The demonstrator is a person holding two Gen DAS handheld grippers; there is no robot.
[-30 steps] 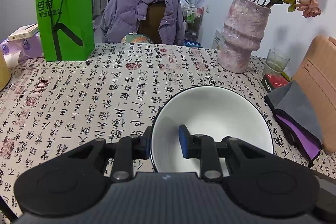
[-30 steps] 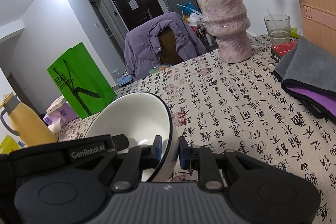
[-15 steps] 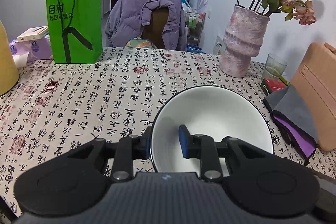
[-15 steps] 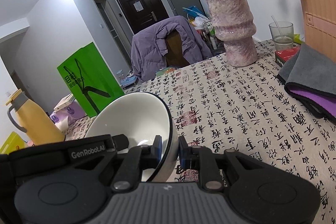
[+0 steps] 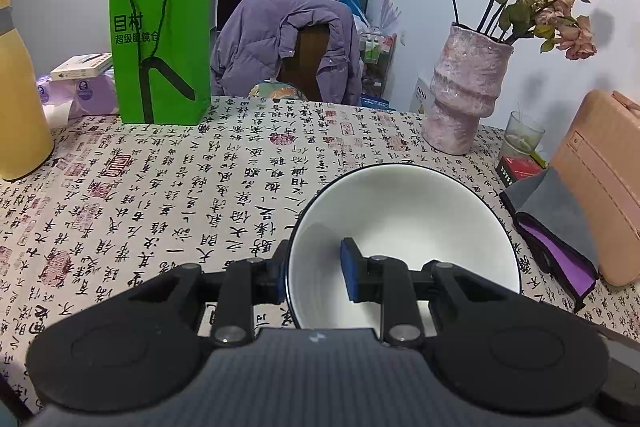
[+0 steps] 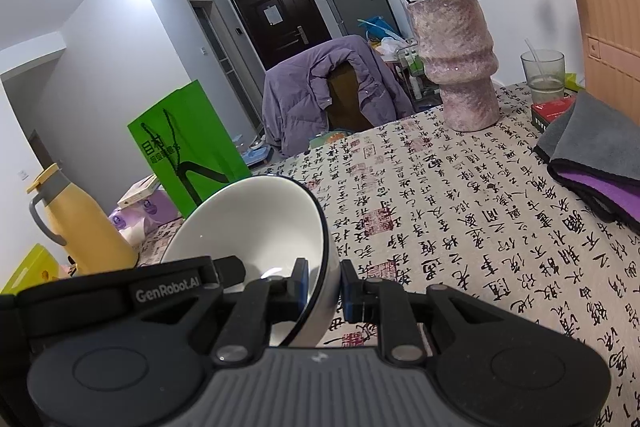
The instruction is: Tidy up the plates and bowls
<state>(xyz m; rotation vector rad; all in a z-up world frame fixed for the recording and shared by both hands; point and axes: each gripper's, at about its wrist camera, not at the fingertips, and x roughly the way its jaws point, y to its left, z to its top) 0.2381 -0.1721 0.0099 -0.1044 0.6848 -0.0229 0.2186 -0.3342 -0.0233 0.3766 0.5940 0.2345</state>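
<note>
Left gripper [image 5: 314, 273] clamps the white bowl's [image 5: 416, 219] rim; right gripper [image 6: 324, 285] clamps its opposite rim above the table [image 6: 460, 211].

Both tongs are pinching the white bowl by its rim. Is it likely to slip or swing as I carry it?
The bowl looks glazed and glossy, so it could slip on the pads. Each of the tongs, left and right, holds only a thin edge of wall, so it may pivot. It looks like ceramic: stiff, fairly heavy, and likely to chip if dropped on the table.
</note>
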